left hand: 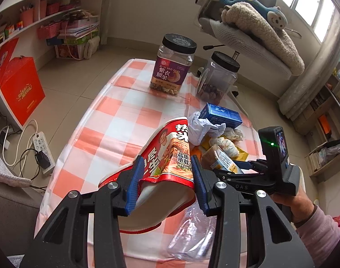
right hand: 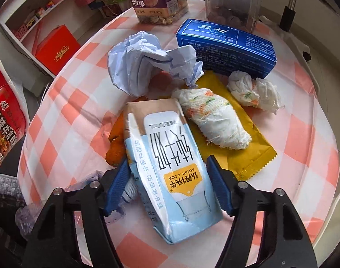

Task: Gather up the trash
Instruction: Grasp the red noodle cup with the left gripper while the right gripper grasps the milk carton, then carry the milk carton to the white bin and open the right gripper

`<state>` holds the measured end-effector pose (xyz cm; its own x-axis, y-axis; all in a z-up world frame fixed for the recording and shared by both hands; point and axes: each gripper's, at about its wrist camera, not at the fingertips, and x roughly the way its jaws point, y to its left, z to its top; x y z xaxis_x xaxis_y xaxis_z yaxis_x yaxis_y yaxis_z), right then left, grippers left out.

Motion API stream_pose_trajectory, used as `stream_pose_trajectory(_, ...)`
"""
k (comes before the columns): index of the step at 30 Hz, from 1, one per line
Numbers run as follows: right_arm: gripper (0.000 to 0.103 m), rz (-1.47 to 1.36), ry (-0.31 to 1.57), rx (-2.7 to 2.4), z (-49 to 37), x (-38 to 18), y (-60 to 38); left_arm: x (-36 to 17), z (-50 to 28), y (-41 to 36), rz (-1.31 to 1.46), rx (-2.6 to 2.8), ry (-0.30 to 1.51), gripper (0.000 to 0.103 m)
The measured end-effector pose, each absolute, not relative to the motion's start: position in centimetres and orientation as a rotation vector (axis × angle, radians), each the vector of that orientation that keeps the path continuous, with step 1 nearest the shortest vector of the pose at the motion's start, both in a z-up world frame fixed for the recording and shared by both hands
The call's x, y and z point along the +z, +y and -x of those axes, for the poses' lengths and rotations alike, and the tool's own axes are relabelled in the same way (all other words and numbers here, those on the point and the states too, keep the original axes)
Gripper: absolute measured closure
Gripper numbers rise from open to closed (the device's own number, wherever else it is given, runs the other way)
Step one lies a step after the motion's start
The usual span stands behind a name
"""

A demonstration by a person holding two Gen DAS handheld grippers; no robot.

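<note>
My left gripper [left hand: 165, 163] is shut on a crushed red instant-noodle cup [left hand: 170, 154], held above the checked tablecloth [left hand: 116, 116]; the cup also shows at the left edge of the right wrist view [right hand: 4, 116]. My right gripper [right hand: 167, 165] points down at a pale blue milk carton [right hand: 170, 169] lying on the cloth, with its blue pads against the carton's two long sides. Around the carton lie crumpled paper [right hand: 147, 64], a blue box [right hand: 225, 47], two tissue wads [right hand: 212, 120], a yellow wrapper [right hand: 243, 151] and orange peel [right hand: 116, 147].
A clear plastic bottle [left hand: 192, 234] lies under the noodle cup. Two black-lidded jars [left hand: 172, 67] [left hand: 216, 78] stand at the table's far end. A chair with plush toys [left hand: 254, 26] is beyond them. A power strip [left hand: 42, 149] and a red box [left hand: 20, 89] sit on the floor to the left.
</note>
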<state>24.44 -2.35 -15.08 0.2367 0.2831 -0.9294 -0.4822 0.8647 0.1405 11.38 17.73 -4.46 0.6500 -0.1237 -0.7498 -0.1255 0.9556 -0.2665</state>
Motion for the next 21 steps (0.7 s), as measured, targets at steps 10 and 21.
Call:
stream_pose_trajectory(10, 0.044, 0.138, 1.097, 0.49, -22.3, -11.3, -3.7, -4.2, -11.1, 17.7, 0.318, -0.001, 0.85, 0.061)
stream_pose_trajectory(21, 0.044, 0.091, 0.882, 0.417, -19.3, -5.1, -4.6, -2.7, -10.2, 16.8, 0.307, 0.011, 0.755, 0.061)
